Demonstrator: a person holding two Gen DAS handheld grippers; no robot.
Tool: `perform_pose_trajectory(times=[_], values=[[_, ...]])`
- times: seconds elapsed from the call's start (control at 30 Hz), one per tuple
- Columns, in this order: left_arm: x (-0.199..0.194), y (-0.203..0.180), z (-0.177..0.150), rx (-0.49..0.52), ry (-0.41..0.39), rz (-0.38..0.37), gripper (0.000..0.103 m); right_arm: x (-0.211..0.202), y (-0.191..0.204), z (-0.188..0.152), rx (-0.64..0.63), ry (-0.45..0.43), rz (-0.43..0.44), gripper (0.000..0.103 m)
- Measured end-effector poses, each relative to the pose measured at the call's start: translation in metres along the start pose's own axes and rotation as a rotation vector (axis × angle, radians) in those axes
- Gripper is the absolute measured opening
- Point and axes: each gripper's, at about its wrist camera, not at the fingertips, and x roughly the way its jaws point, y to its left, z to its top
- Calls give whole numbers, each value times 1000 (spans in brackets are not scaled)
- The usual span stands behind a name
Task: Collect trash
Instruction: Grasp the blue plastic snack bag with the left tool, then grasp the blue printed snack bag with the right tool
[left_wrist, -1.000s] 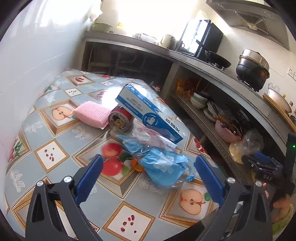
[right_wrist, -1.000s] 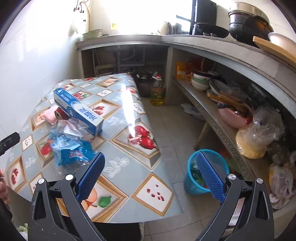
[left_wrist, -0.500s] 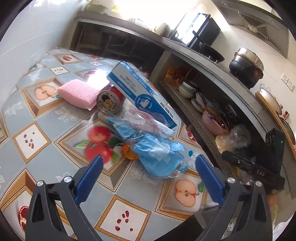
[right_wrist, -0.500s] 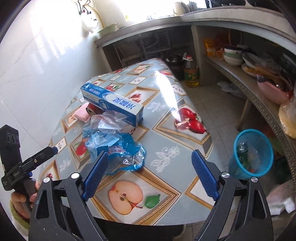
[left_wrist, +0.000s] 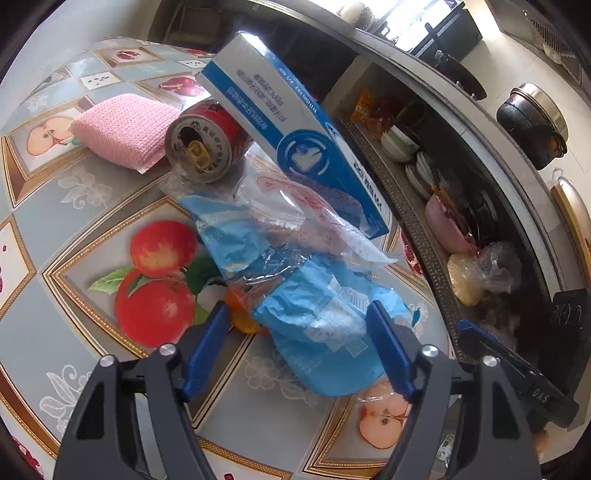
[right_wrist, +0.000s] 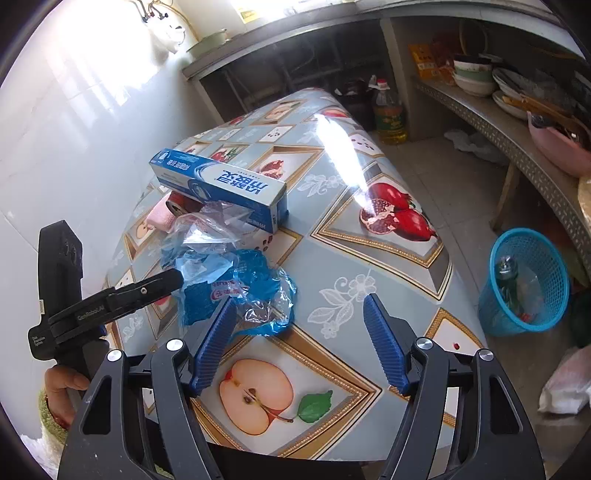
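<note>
A crumpled blue plastic wrapper (left_wrist: 314, 325) (right_wrist: 240, 288) lies on the fruit-print table (left_wrist: 74, 229), with a clear plastic bag (left_wrist: 303, 221) (right_wrist: 207, 229) partly on top of it. Behind them are a red drink can (left_wrist: 203, 144) on its side and a blue-and-white box (left_wrist: 291, 133) (right_wrist: 221, 184) propped on it. My left gripper (left_wrist: 299, 347) straddles the wrapper's near end, its jaws closing without clearly pressing on it. My right gripper (right_wrist: 299, 343) hovers over the table edge with its jaws closing. Its left finger is beside the wrapper's fringe and only tabletop lies between its fingers.
A pink sponge cloth (left_wrist: 125, 133) lies left of the can. A blue mesh wastebasket (right_wrist: 524, 284) with some trash in it stands on the floor right of the table. Shelves with bowls and bags (left_wrist: 436, 177) run along the right wall. An oil bottle (right_wrist: 388, 114) stands beyond the table.
Both grippers have dropped and tilted down toward the pile, and both pairs of jaws have narrowed. The left one has come forward until the blue wrapper sits between its fingers.
</note>
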Motion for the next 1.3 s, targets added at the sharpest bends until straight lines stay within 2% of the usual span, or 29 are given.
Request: perform_pose_trajectory(times=[0.2,0.23,0.43,0.53,0.8,0.87,0.93,1.03,1.13,1.23,1.3], values=[[-1,-1,1,36,-23,62,40,-2,-4,-1,9,5,0,67],[-2,0,0,38,-24,64,31,-3,-5,0,9,4,0,67],[-15,9,-5,23,-56,39,12,-6,-5,-1,6,0,-1,67],[-27,11,-9,14,-92,5,8,-6,-5,-1,6,2,-3,67],[-73,17,-18,-1,-217,-165,4,-9,-5,-3,2,1,-7,66],[-89,19,-23,11,-246,-188,4,-10,-5,-4,1,1,-9,66],[-105,21,-26,35,-273,-179,4,-11,-4,-4,0,1,-6,66],[-136,16,-37,141,-367,-82,4,-10,-2,-5,-3,6,2,61],[-158,3,-52,303,-461,109,4,-7,2,-4,-9,17,17,52],[-156,-16,-72,491,-467,305,4,-3,9,-4,-21,30,35,46],[-138,-28,-90,620,-416,380,4,-1,15,-5,-36,35,48,43]])
